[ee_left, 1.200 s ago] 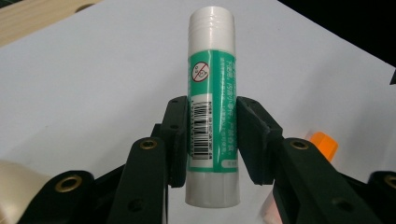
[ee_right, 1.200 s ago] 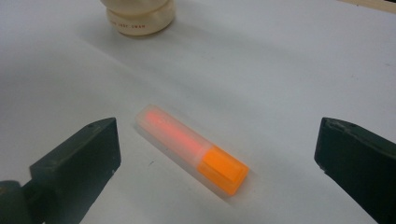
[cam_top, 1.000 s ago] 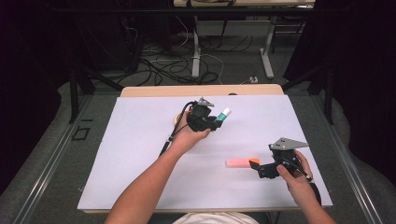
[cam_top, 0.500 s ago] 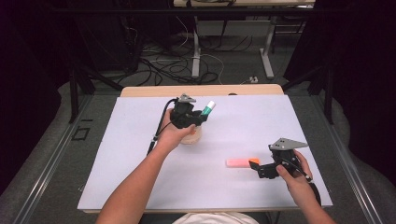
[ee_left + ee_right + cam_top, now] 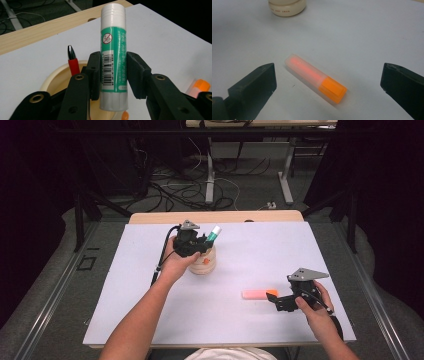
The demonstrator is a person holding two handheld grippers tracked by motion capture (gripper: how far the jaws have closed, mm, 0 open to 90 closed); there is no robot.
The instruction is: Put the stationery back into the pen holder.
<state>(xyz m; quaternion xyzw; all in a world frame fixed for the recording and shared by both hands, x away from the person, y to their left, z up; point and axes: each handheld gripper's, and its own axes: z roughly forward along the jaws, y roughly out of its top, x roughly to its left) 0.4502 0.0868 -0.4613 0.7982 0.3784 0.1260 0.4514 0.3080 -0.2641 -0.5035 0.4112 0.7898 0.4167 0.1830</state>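
My left gripper (image 5: 204, 243) (image 5: 113, 75) is shut on a green and white glue stick (image 5: 113, 55) (image 5: 214, 234), held just above a cream cup (image 5: 204, 261) (image 5: 58, 81). A red pen with a silver tip (image 5: 72, 60) stands in that cup. An orange highlighter in a clear case (image 5: 259, 294) (image 5: 315, 78) lies flat on the white table sheet (image 5: 150, 310). My right gripper (image 5: 274, 300) (image 5: 328, 82) is open, its jaws spread wide on either side of the highlighter and not touching it.
The cream cup's base (image 5: 287, 7) stands beyond the highlighter in the right gripper view. A bare wooden strip (image 5: 215, 216) runs along the table's far edge. Cables (image 5: 175, 185) and table legs lie on the floor behind.
My left gripper has carried the glue stick leftward and then settled it over the cream cup. The right gripper and the highlighter have stayed where they were.
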